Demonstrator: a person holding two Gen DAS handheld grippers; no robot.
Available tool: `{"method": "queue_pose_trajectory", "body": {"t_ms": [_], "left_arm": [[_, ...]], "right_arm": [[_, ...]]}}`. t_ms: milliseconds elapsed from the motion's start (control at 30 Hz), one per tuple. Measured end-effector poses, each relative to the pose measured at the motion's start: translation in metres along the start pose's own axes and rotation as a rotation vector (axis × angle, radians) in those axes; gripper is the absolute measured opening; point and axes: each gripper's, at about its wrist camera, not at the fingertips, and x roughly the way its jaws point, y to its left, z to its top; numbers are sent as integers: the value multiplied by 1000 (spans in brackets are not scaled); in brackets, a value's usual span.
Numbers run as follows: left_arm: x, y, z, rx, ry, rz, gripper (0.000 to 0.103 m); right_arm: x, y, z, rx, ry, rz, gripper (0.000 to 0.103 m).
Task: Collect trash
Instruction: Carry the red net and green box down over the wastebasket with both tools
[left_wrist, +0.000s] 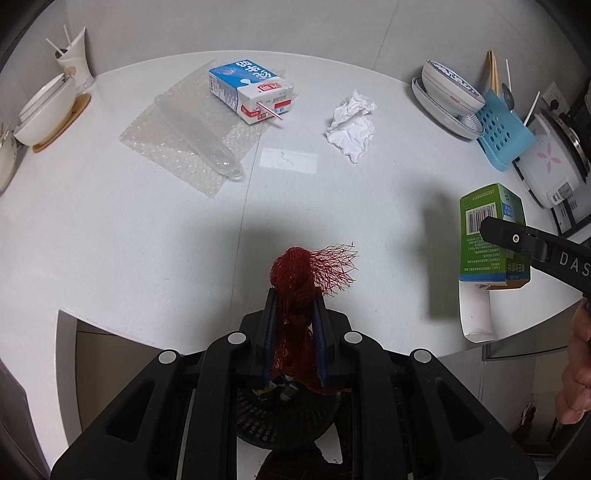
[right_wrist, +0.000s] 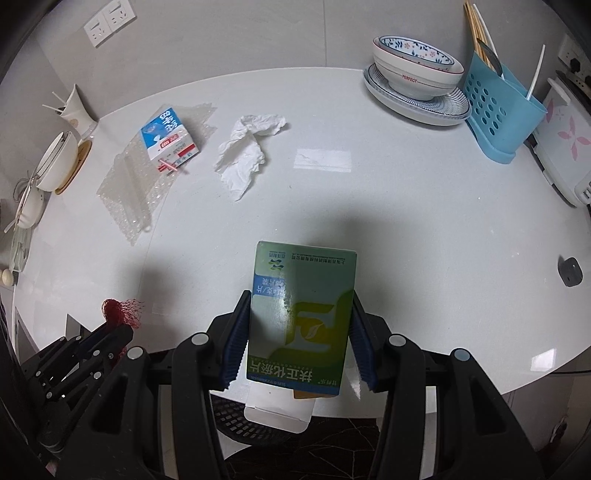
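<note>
Already both tools carry trash: the left gripper (left_wrist: 293, 306) pinches a red mesh net (left_wrist: 299, 280), the right gripper (right_wrist: 299, 332) clamps a green carton (right_wrist: 303, 314), above a black bin (left_wrist: 284, 417) at frame bottom. Left on the table (left_wrist: 147, 240), upper frame: milk carton (left_wrist: 251, 92), crumpled tissue (left_wrist: 351, 125), bubble wrap (left_wrist: 184, 136).

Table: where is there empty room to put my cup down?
The table is bare in the middle and front, between the tissue, the blue rack and the green box. It is crowded at the left by the milk carton on bubble wrap, and at the back right by the dishes.
</note>
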Motion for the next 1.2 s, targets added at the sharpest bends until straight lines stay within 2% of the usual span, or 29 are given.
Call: {"method": "queue_pose_trajectory", "body": {"t_ms": [700, 1200], "left_arm": [[-24, 14, -45, -2, -9, -4, 16], [-27, 37, -87, -15, 20, -4, 16]], "right_arm": [[-26, 29, -49, -45, -29, 25, 47], [-22, 54, -86, -96, -11, 35, 47]]}}
